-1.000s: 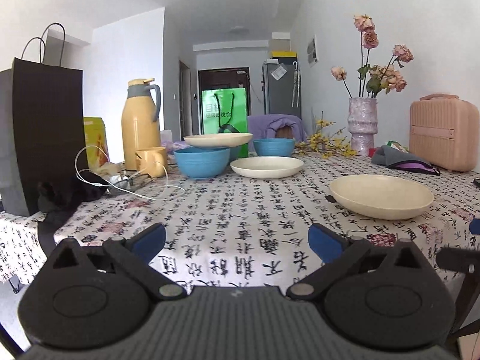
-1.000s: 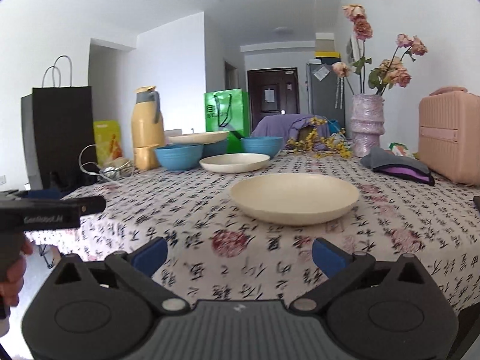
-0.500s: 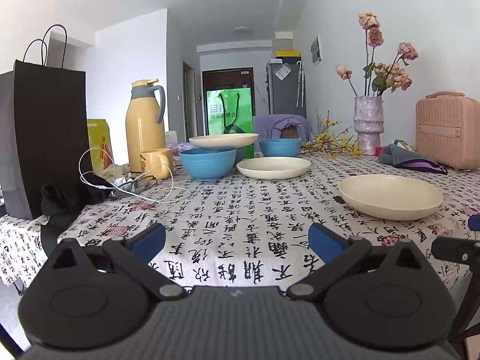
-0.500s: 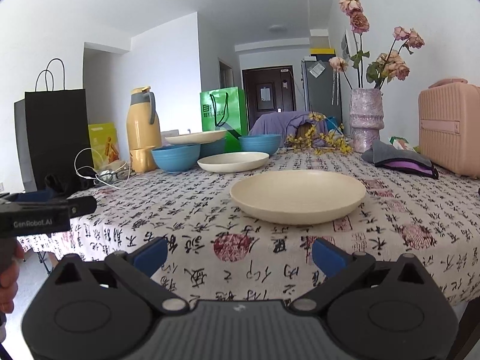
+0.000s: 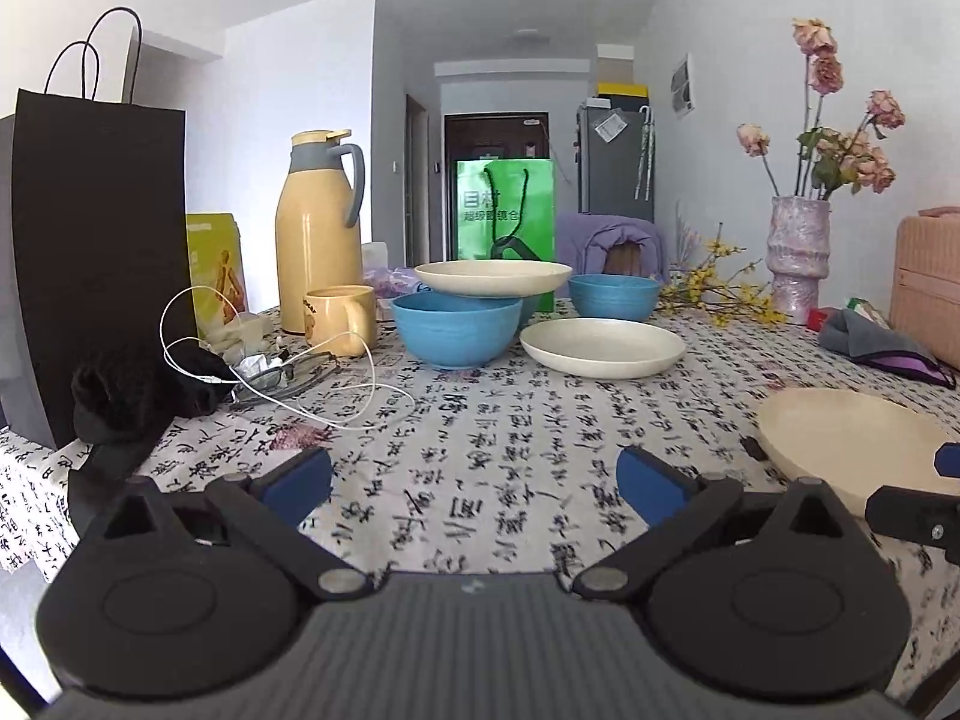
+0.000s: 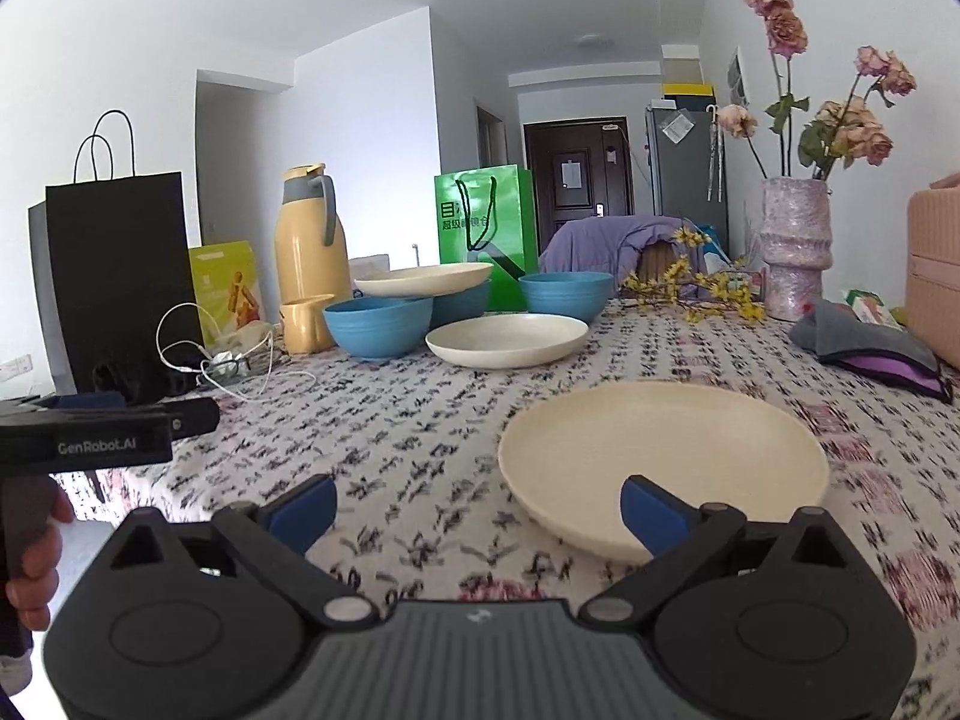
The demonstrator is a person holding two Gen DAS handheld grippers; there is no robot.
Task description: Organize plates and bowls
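Here both tools released, jaws spread: left gripper over bare tablecloth; right gripper at near rim of cream plate. Blue bowls stand farther back.

We are seeing the near cream plate only in part in the left wrist view, its front edge sitting behind the gripper body. In the right wrist view the tablecloth print is blurring into smudges we cannot read. The pink case is being cut off by the right edge. A third blue bowl is hiding behind the raised cream plate.
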